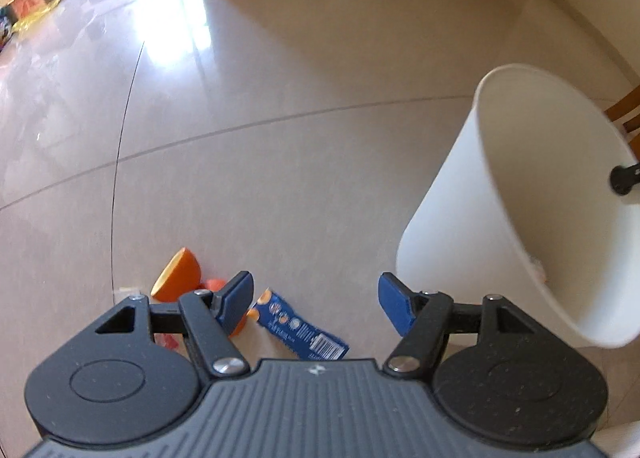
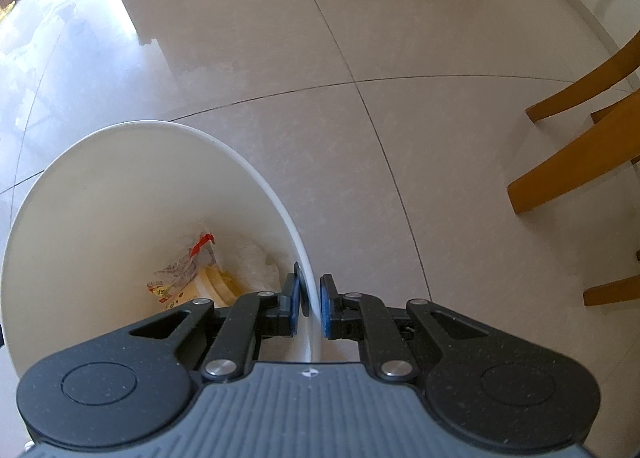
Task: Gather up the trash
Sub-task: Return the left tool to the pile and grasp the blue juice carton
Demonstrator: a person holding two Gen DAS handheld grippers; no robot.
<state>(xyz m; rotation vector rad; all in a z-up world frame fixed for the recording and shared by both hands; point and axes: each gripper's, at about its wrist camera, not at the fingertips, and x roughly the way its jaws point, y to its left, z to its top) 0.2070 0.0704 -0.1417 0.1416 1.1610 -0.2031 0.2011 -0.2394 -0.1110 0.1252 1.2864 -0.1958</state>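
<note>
Glossy tile floor (image 1: 300,78): the white bin (image 2: 120,186), its rim pinched by the right gripper (image 2: 310,298), already holds wrappers (image 2: 188,262). Beside it, a blue carton (image 1: 304,328) and orange half (image 1: 178,274) remain under the wide left gripper (image 1: 316,298).

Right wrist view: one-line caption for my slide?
Right tool clamps the rim of the tilted white plastic bin, crumpled wrappers inside.

Tilted white bin (image 1: 460,218); blue carton (image 1: 300,324) flat beside it
</note>
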